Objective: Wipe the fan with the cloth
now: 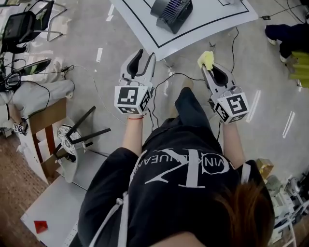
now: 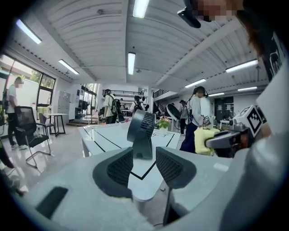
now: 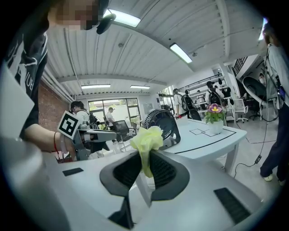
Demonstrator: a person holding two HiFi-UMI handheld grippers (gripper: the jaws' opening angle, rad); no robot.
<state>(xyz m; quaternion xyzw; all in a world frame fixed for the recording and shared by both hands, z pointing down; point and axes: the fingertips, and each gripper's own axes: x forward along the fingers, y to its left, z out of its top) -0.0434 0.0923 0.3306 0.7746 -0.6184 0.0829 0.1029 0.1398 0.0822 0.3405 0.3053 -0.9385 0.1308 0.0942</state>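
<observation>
Between the jaws of the right tool (image 3: 145, 168) sits the yellow cloth (image 3: 147, 136). The pads are clamped on its lower part and the rest bunches up above them. The left tool (image 2: 144, 166) has its jaws apart with nothing in the gap; I see the fan past them, not in them. Both tools point forward and slightly down, well apart from each other, with the person's leg between them.

The fan (image 1: 171, 12) stands on the white tabletop (image 1: 145, 26), ahead of both tools and clear of them. I judge the wiping not yet begun. The cloth is gripped and ready, but it touches nothing, and the whole approach and every pass over the grille and stand are left.

The near edge of the tabletop lies between the tools and the fan, so I would have to come in above that edge. The fan sits back from it, probably inside the black outline, though the head view crops it. A potted flower (image 3: 215, 121) stands further along the tabletop, apart from the fan. Cables (image 1: 166, 77) trail on the floor below the tools.
</observation>
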